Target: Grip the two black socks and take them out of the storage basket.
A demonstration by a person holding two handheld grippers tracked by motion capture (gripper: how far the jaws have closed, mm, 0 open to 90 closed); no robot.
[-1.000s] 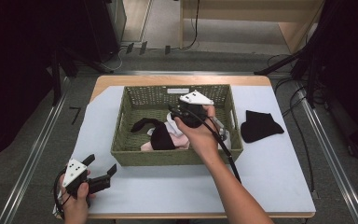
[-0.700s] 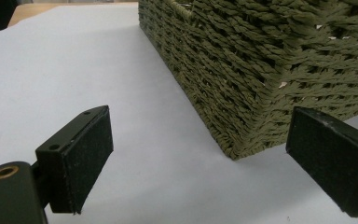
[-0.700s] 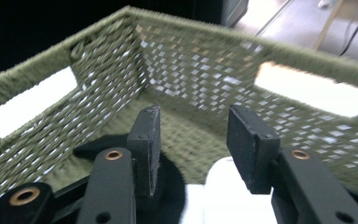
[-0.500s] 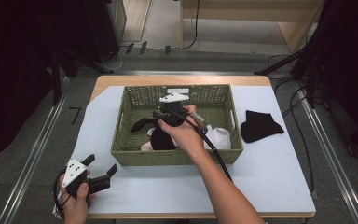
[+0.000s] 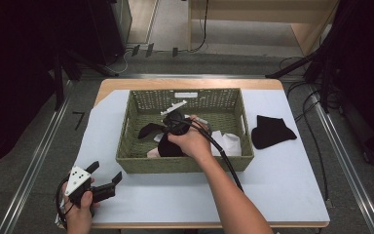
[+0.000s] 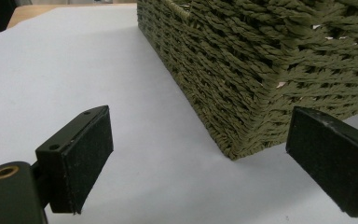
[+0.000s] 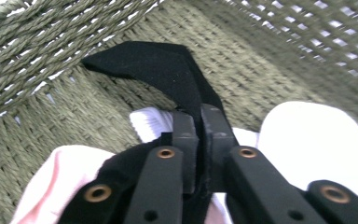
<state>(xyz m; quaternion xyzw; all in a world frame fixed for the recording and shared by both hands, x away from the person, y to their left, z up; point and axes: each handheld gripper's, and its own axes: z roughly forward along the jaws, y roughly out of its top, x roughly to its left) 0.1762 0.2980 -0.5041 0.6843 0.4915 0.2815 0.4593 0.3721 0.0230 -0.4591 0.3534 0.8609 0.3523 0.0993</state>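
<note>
At the near left corner of the white-covered surface (image 5: pixel 292 185), the left gripper (image 5: pixel 108 176) rests with its jaws wide apart and empty, aimed at the near corner of the olive woven rectangular basket (image 5: pixel 126 141). Inside the basket, left of centre, the right gripper (image 7: pixel 199 122) has just closed, jaws clamped on a black fabric sock (image 7: pixel 168 70) lying among white (image 7: pixel 317 140) and pale pink socks (image 7: pixel 51 179). Another black sock (image 5: pixel 271 131) lies on the surface right of the basket.

Table (image 5: pixel 292 195): wooden top, covered by a pale sheet; wood edge shows along the far side. Directly on the sheet: green woven basket (image 5: pixel 182 165) at centre, toward the far edge; one black sock (image 5: pixel 271 131) lying flat just right of the basket, apart from it. Near-left corner: left gripper (image 5: pixel 108 178) resting low over the sheet
</note>
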